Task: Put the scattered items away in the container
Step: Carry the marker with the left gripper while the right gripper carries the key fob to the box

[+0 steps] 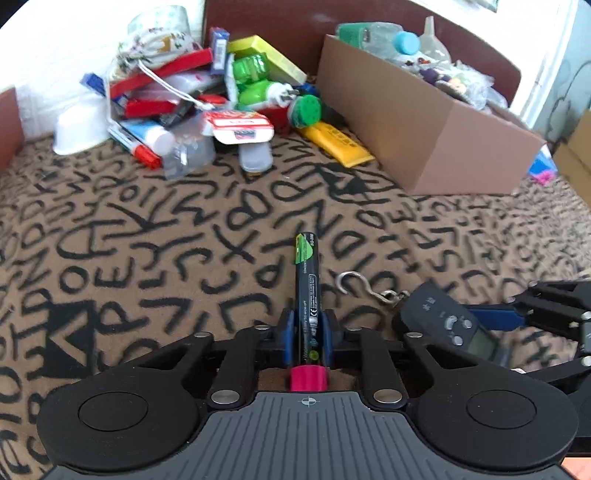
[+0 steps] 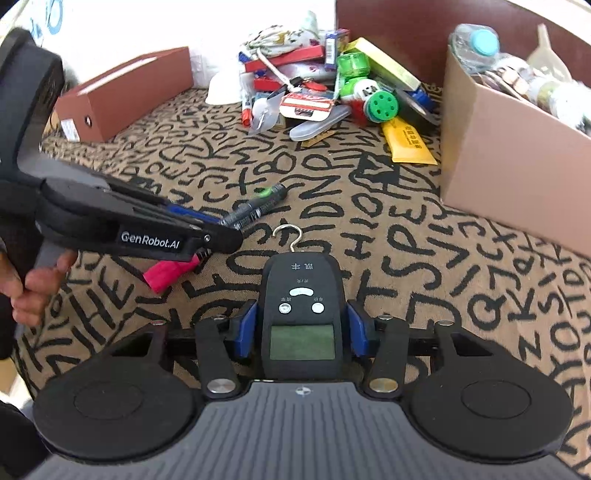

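Note:
My left gripper (image 1: 307,332) is shut on a black marker (image 1: 307,280) with a pink cap and green label, held low over the lettered blanket. It also shows in the right wrist view (image 2: 255,212). My right gripper (image 2: 301,328) is shut on a black digital hanging scale (image 2: 301,314) with a metal hook (image 2: 288,238); the scale also shows in the left wrist view (image 1: 447,325). The cardboard box (image 1: 417,133), part filled with bottles and bags, stands at the far right. The pile of scattered items (image 1: 207,99) lies at the back.
A white bowl (image 1: 79,127) and a yellow tube (image 1: 338,142) lie at the pile's edges. A brown box (image 2: 125,92) lies at the far left. A dark headboard (image 1: 295,22) runs behind the pile. The left gripper's body (image 2: 122,221) reaches in from the left.

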Available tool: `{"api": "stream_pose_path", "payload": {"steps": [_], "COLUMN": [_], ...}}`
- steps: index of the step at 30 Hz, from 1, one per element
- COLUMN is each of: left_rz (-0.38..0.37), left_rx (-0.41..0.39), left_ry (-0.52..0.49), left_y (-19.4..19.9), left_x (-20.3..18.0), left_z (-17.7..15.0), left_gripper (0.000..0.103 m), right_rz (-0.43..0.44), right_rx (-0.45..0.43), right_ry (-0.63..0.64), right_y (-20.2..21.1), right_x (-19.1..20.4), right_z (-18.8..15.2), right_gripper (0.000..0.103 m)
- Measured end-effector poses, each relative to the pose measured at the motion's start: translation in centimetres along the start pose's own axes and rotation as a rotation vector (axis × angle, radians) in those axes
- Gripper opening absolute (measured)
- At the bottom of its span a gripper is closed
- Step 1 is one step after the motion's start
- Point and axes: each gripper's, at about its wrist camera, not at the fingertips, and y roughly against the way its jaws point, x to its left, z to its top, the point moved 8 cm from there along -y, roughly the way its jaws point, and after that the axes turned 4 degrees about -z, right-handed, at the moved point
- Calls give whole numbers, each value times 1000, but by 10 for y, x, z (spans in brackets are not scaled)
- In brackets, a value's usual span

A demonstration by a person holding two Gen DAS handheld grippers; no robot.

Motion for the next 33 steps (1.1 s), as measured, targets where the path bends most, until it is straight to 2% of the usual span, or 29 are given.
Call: {"api": "stream_pose_path", "payload": {"steps": [6,11,16,22,25,30,33], "left_rz": [-69,-122,-179,-215,-216,-238,-221], "left_rx": [-40,-99,-161,-229,-239,-251,-262], "left_ry": [31,19,36,-8,-24,13,16], "left_y": [15,34,47,55,49,35,24], "left_x": [-15,-38,-67,-111,-129,-147,-158], "left_z": [6,30,67,114,138,184,211], "left_gripper": [12,12,12,13,13,13,13], "right_rz": [6,-11,-40,-97,-138,-195,-229], "right_rx": [-47,-119,-199,-288,-335,-406,-437], "right_ry": [-61,-89,-114,-142,-151,-177,-191], "right_y": [20,44,71,98,108,122,122], "right_x": [-11,-24,-48,-89,-110,-154,-180], "right_z": [3,17,36,66,84,119,140], "right_gripper": [55,55,55,55,55,55,55]}}
